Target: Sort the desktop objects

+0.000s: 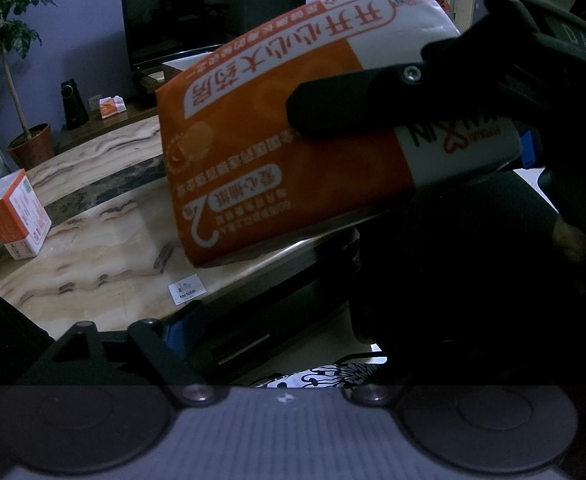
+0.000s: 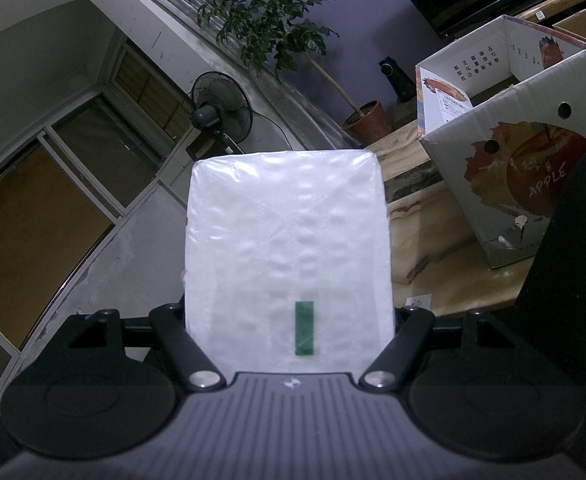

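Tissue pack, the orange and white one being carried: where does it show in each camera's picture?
Left wrist view: the tissue pack fills the upper centre, tilted, orange printed face showing.
Right wrist view: it sits dead centre, plain white face showing, rising from the bottom.
Shared landmark: the potted plant, far left in the left wrist view, upper centre in the right wrist view.

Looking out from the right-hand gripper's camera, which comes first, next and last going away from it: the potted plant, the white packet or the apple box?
1. White packet, held in the right gripper.
2. Apple box, on the table to the right.
3. Potted plant, behind the table.
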Available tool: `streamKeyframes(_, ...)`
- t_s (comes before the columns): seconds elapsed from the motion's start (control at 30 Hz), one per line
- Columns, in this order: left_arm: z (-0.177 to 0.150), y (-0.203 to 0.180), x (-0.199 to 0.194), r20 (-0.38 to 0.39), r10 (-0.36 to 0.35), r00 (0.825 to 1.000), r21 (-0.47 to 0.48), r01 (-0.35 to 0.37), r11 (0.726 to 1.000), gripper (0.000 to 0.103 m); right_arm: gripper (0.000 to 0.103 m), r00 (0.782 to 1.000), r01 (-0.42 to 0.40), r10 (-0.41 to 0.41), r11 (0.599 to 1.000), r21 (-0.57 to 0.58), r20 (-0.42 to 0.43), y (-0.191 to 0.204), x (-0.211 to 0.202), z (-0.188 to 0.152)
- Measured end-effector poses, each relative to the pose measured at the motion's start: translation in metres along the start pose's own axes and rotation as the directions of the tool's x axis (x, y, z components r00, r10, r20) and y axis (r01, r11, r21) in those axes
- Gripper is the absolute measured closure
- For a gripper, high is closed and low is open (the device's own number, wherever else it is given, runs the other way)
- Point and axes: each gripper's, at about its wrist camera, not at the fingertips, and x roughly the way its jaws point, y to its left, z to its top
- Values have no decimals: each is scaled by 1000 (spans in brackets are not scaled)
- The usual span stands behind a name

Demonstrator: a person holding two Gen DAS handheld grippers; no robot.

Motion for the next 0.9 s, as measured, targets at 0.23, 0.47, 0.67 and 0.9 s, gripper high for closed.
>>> streamKeyframes(0.23, 0, 0, 1, 0, 0, 1000, 0, 0, 1000, 16, 28, 1000, 0, 0, 1000, -1, 0, 0, 0, 0)
streamKeyframes(0.47, 0, 0, 0, 0, 0, 1000, 0, 0, 1000, 16, 28, 1000, 0, 0, 1000, -1, 0, 0, 0, -1)
streamKeyframes(0.67, 0, -1, 0, 0, 0, 1000, 0, 0, 1000, 16, 28, 1000, 1, -1, 1000, -2, 0, 0, 0, -1)
streamKeyframes(0.9, 0, -1, 0, 0, 0, 1000, 0, 0, 1000, 16, 28, 1000, 1, -1, 1000, -2, 0, 0, 0, -1)
